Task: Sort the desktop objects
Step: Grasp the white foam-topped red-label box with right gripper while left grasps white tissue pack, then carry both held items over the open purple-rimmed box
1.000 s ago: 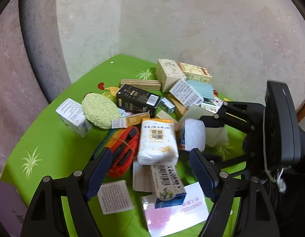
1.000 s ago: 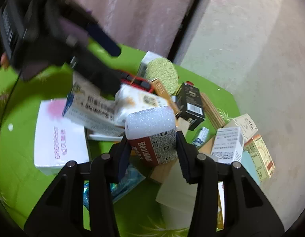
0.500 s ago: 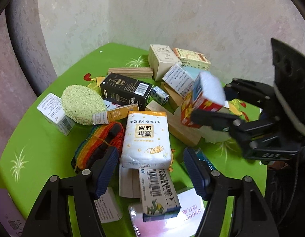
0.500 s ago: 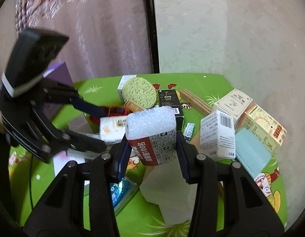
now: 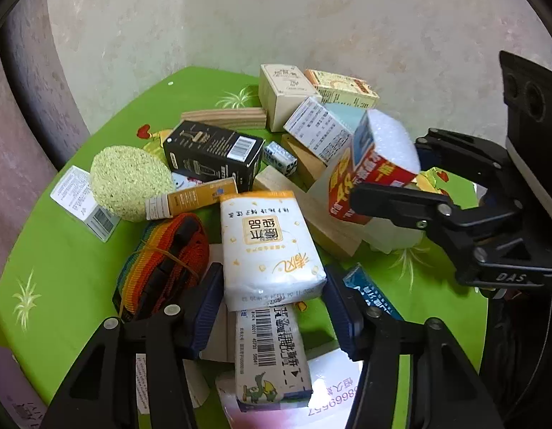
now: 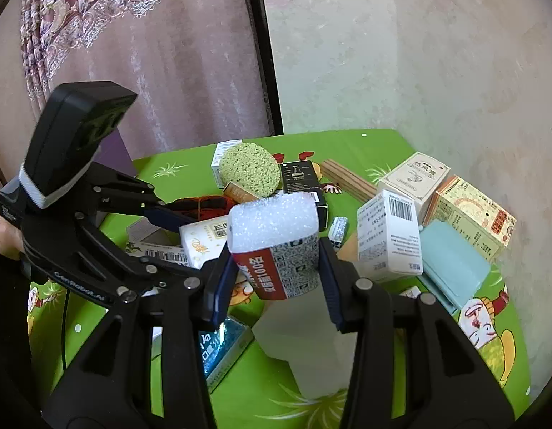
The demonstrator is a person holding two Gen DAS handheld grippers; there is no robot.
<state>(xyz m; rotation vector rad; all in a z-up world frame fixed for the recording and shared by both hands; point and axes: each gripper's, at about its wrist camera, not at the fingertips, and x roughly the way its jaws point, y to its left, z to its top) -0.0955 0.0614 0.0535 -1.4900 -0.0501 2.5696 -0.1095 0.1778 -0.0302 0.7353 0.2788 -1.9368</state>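
Note:
My right gripper [image 6: 276, 279] is shut on a white foam sponge pack with a red label [image 6: 276, 239] and holds it above the pile; the pack also shows in the left wrist view [image 5: 376, 168]. My left gripper [image 5: 272, 307] is open, its fingers either side of a white tissue pack [image 5: 268, 246] that lies on a barcode box [image 5: 272, 354]; I cannot tell whether the pads touch it. A rainbow strap [image 5: 161, 261], a green round sponge [image 5: 129, 182] and a black box [image 5: 213, 152] lie on the green table [image 5: 61, 257].
Several cartons [image 6: 415, 193] and a pale blue box [image 6: 454, 268] crowd the far right by the wall. A wooden slat [image 5: 224, 118], a white paper bag [image 6: 304, 336], a blue packet [image 6: 218, 350] and a pink card [image 5: 333, 397] lie around.
My left gripper has moved forward so its fingers now flank the tissue pack. My right gripper has lifted the sponge pack and turned towards the wall.

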